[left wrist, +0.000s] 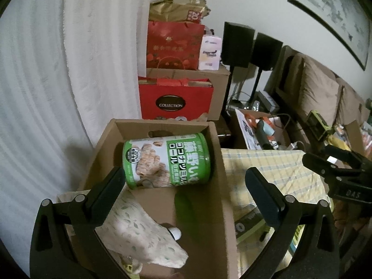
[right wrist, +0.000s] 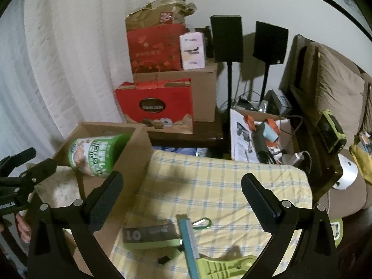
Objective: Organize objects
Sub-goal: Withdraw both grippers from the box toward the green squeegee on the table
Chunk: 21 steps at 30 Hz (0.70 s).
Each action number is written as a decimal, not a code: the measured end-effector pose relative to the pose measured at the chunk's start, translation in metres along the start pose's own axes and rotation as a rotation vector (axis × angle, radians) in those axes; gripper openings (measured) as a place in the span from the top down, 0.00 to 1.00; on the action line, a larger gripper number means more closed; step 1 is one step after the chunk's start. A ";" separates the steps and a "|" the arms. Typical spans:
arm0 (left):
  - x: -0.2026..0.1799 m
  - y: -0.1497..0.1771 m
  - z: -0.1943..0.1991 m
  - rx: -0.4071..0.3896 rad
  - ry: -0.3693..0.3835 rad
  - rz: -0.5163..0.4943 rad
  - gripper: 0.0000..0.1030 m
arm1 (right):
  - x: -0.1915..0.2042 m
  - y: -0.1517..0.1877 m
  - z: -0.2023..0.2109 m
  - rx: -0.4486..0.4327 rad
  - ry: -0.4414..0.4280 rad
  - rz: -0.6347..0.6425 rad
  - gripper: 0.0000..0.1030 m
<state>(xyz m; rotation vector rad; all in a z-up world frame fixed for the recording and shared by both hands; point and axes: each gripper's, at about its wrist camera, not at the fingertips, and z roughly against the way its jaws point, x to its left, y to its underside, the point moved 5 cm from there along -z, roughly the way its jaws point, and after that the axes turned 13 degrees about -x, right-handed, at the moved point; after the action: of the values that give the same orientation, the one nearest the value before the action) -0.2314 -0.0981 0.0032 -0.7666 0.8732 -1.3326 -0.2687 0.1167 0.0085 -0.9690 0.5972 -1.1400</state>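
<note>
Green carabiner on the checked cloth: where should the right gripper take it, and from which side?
Grip the green carabiner across its narrow width, coming from above. It lies flat on the checked cloth, so only a top-down pinch on its two long sides looks workable; the teal-edged bar crowds its left end.

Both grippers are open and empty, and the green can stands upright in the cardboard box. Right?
Not quite. The green can lies on its side in the cardboard box, as the left wrist view shows. The rest holds: left gripper and right gripper are both open and empty.
</note>
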 end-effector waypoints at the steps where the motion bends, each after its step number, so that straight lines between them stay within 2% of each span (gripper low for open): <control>1: -0.002 0.000 0.002 -0.003 -0.002 0.000 0.00 | -0.003 0.001 0.002 0.001 0.003 -0.002 0.01; 9: -0.028 0.000 0.027 -0.057 0.019 0.007 0.00 | -0.022 0.007 0.029 -0.004 0.039 -0.010 0.01; 21: -0.076 0.016 0.039 -0.013 0.065 -0.015 0.00 | -0.064 0.022 0.066 -0.029 0.099 -0.028 0.01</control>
<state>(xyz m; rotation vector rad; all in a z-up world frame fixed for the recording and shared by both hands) -0.1920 -0.0213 0.0150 -0.7440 0.9304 -1.3725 -0.2259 0.2005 0.0166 -0.9521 0.6830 -1.2119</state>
